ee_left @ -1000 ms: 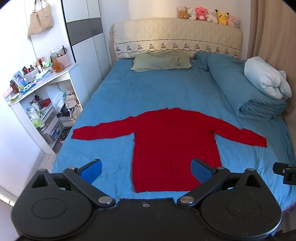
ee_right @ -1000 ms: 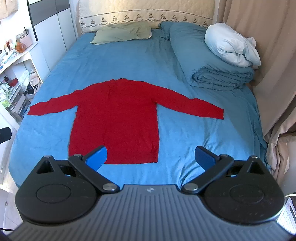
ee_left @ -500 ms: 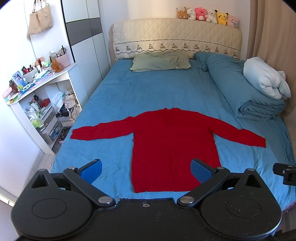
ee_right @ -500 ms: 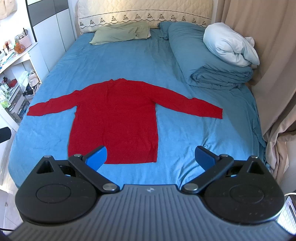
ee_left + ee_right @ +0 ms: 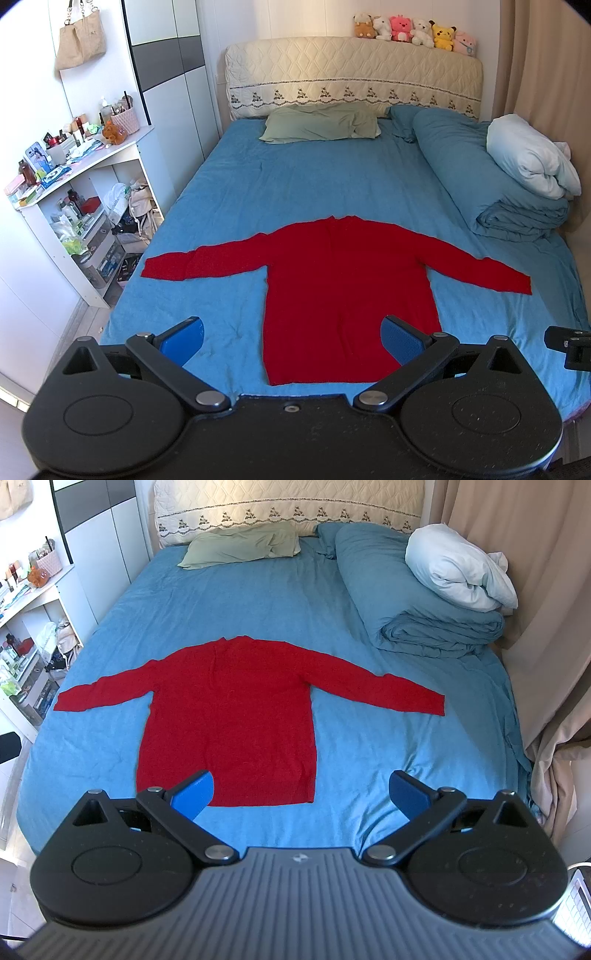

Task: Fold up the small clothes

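Observation:
A red long-sleeved sweater (image 5: 347,288) lies flat on the blue bed sheet (image 5: 295,192), both sleeves spread out sideways, hem toward me; it also shows in the right wrist view (image 5: 232,716). My left gripper (image 5: 291,338) is open and empty, held above the near edge of the bed, over the sweater's hem. My right gripper (image 5: 301,794) is open and empty, above the hem's right corner. Neither gripper touches the sweater.
A rolled blue duvet (image 5: 476,184) with a white pillow (image 5: 528,158) lies along the bed's right side. A green pillow (image 5: 321,122) sits at the headboard. A cluttered white shelf (image 5: 74,206) stands left of the bed. Curtains (image 5: 517,590) hang on the right.
Both views have shifted very slightly; the sweater and both open grippers are otherwise unchanged.

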Demonstrator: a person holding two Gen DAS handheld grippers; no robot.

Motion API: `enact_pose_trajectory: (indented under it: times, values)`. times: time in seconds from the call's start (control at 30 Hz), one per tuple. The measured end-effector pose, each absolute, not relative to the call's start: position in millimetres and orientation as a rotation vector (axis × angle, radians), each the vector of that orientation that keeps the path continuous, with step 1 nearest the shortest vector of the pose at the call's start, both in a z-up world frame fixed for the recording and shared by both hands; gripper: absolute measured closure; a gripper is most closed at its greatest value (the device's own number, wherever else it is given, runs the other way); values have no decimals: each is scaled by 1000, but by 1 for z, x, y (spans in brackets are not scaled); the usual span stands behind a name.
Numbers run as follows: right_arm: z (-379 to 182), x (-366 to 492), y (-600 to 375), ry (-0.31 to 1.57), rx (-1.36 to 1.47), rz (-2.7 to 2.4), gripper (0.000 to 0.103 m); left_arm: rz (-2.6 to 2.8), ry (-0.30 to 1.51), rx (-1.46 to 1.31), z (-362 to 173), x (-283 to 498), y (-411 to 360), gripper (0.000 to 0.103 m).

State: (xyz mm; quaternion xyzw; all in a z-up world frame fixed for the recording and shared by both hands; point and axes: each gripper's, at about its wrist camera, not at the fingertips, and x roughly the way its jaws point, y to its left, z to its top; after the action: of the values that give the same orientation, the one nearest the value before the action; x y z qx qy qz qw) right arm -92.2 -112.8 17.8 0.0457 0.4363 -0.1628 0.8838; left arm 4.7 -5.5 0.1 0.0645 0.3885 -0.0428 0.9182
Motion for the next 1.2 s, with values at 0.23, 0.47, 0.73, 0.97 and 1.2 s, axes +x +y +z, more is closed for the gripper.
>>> enact_pose_trajectory:
  times: [0.23,0.47,0.73,0.97,1.2]
  values:
    - [18,-92,-113,909,99,-341,0,-89,798,132,0,5,-6,0]
    - [19,-91,-114,908,100,-341,0,-88,798,131,0,5,-5,0]
    - [19,-91,-114,907,101,-342,0,-92,795,128,-1,5,-4,0]
    - [21,-91,-112,901,97,-346,0,-95,790,124,-2,6,-2,0]
    - [21,-91,-111,899,95,-346,0,-96,790,124,-2,6,-1,0]
